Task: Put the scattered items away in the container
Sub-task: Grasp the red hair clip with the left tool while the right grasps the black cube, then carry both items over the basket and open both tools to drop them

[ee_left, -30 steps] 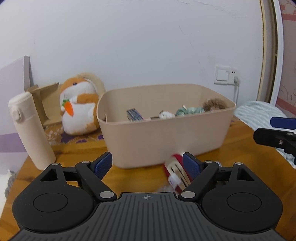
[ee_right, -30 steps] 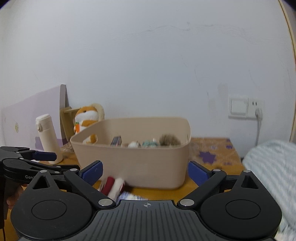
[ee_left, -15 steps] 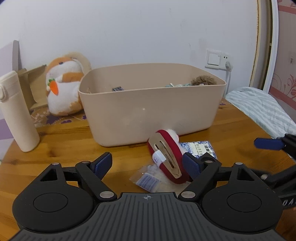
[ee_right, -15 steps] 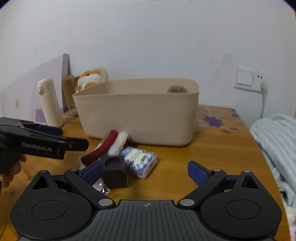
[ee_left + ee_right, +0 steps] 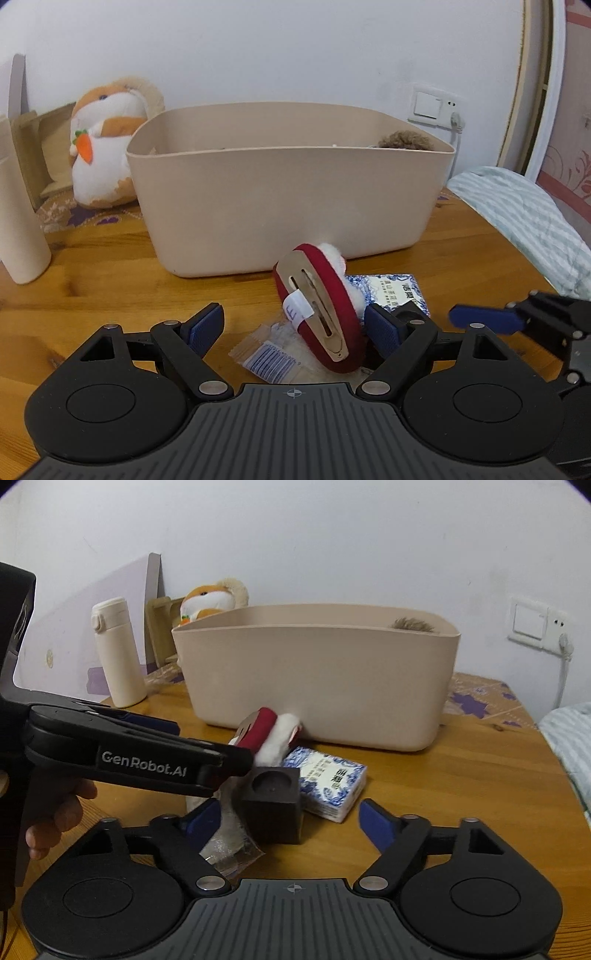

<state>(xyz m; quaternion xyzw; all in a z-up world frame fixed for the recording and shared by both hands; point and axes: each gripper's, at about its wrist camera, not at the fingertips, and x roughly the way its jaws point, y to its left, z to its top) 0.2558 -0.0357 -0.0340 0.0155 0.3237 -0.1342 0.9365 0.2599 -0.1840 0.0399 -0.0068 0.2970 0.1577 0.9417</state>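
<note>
At frame centre, the left gripper (image 5: 295, 325), fingers wide and empty, flanks a tilted red hair clip (image 5: 319, 314); closing off-centre could knock it over. The right gripper (image 5: 286, 821) is likewise open.

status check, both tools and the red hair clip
Both tools, left and right, open. Red hair clip on table, outside bin. Dark block crowds it.

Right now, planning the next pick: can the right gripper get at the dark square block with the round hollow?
Probably yes: the right gripper is open, the dark block sits just ahead between its fingers, though crowded by the blue-and-white box.
</note>
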